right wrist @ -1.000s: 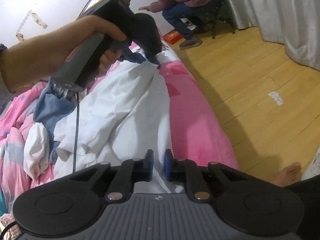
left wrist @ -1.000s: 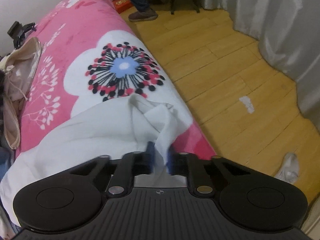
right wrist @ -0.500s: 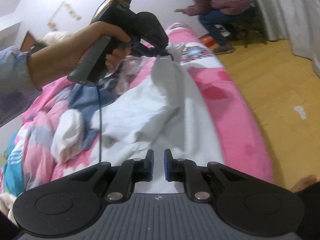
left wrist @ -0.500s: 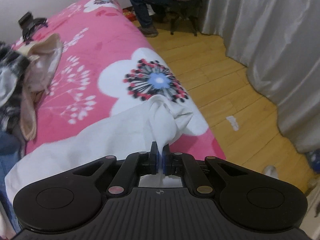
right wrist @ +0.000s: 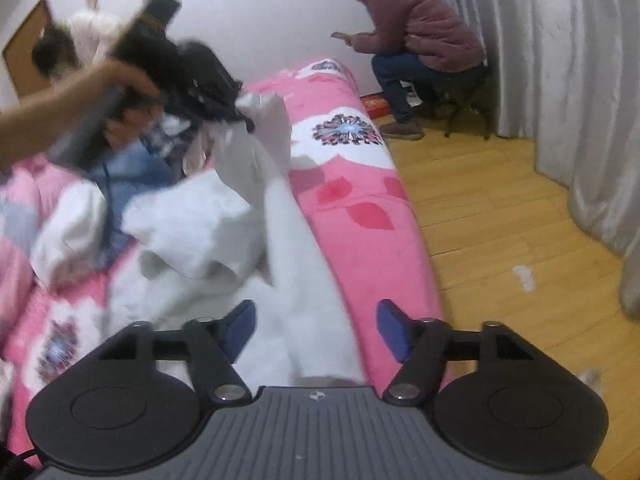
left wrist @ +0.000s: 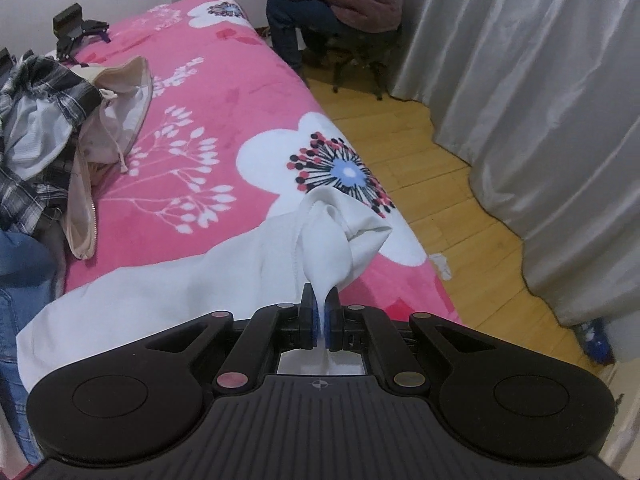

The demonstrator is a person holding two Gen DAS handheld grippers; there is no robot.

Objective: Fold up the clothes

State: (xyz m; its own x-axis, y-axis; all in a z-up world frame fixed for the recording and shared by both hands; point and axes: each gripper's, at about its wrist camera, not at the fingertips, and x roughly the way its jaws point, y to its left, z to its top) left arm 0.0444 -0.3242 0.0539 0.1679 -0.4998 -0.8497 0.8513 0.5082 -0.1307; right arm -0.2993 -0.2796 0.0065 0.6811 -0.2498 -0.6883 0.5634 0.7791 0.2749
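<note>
Where curtains (left wrist: 520,80) hang, pink bed (left wrist: 224,128).

White garment (left wrist: 168,292) on pink floral blanket (left wrist: 224,120); grey curtain (left wrist: 540,100).

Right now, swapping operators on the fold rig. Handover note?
Left gripper: jaws shut on a bunched corner of the white garment, lifted off the bed.
Right gripper: jaws open, holding nothing; the garment lies between and under them.
Garment: stretched along the bed's floor-side edge, rumpled in the middle, no fold in it yet.
Pile of other clothes sits further in on the bed, untouched.
Left to do: right gripper takes the near end, spread the garment flat, fold it, then work through the pile.
</note>
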